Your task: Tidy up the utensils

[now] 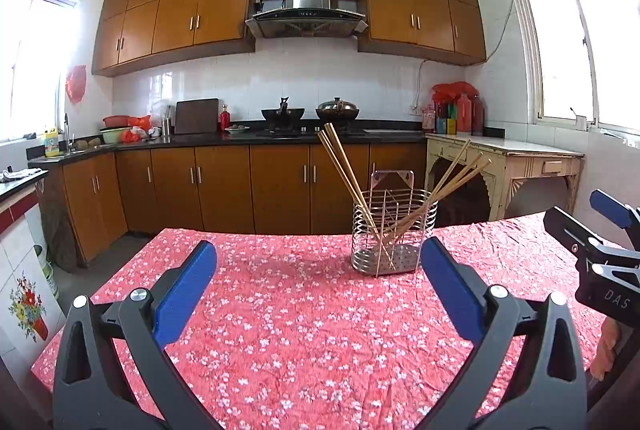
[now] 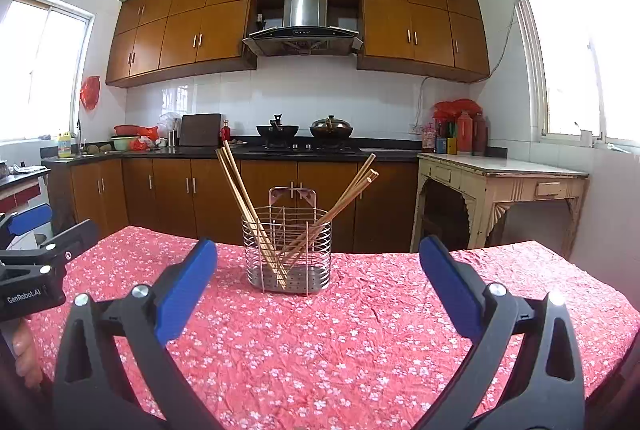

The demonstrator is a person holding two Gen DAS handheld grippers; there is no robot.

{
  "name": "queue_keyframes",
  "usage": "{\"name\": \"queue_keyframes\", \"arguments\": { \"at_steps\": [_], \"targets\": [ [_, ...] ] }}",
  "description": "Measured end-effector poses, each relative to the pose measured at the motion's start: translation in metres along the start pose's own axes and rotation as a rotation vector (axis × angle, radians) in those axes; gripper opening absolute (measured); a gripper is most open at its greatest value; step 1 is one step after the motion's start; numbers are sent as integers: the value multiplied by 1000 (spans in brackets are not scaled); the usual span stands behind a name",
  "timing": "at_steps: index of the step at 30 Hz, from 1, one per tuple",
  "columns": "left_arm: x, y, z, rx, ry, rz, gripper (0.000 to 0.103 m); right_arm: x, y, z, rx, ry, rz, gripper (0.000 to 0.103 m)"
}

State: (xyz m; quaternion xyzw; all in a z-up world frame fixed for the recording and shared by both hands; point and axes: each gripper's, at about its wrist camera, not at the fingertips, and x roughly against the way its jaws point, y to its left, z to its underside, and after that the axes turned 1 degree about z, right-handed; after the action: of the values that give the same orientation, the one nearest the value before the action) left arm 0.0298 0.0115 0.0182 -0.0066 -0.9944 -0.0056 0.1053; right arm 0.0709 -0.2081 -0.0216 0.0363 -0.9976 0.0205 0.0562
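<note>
The left gripper [image 1: 318, 284] is hovering over the near half of the table [image 1: 280, 330], its two blue-padded fingers [image 1: 186, 292] spread wide apart and gripping nothing; only the red flowered tablecloth [image 1: 304, 362] is showing in the gap between them. The right gripper [image 2: 318, 284] is hanging likewise above the cloth, its blue fingers [image 2: 450, 286] standing wide apart and touching nothing. Each tool is also showing at the edge of the other's view: the right one is sitting at the right edge of the left wrist view, where white letters reading "DAS" are visible on its black body, and the left one is sitting at the left edge of the right wrist view, where "GenRobot.AI" is readable on its housing. A bit of the person's hand [image 2: 26, 358] is showing under that housing. The wire utensil holder [image 2: 287, 250] is standing upright on the tablecloth toward the far edge of the table, well apart from both pairs of fingers. Wooden chopsticks [image 2: 240, 198] are standing inside it in two leaning bunches, one tilting to the left and the other [image 2: 344, 196] tilting to the right, crossing low down in the basket. Behind the table, a dark counter [image 2: 200, 150] is running along wooden cabinets [image 2: 280, 190], carrying two woks [image 2: 278, 130] on the stove and bottles whose labels are too small to read.
</note>
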Motion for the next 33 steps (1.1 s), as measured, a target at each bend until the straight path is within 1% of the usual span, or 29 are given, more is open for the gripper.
{"name": "queue_keyframes", "arguments": {
  "at_steps": [8,21,33],
  "targets": [
    [7,3,6,18,3,6,101,14,5,7,6,-11,-14,99],
    [19,-2,12,14,-42,2,101,16,1,8,-10,-16,-13,99],
    [20,-3,12,16,-50,12,101,19,0,6,-10,-28,-13,99]
  ]
}}
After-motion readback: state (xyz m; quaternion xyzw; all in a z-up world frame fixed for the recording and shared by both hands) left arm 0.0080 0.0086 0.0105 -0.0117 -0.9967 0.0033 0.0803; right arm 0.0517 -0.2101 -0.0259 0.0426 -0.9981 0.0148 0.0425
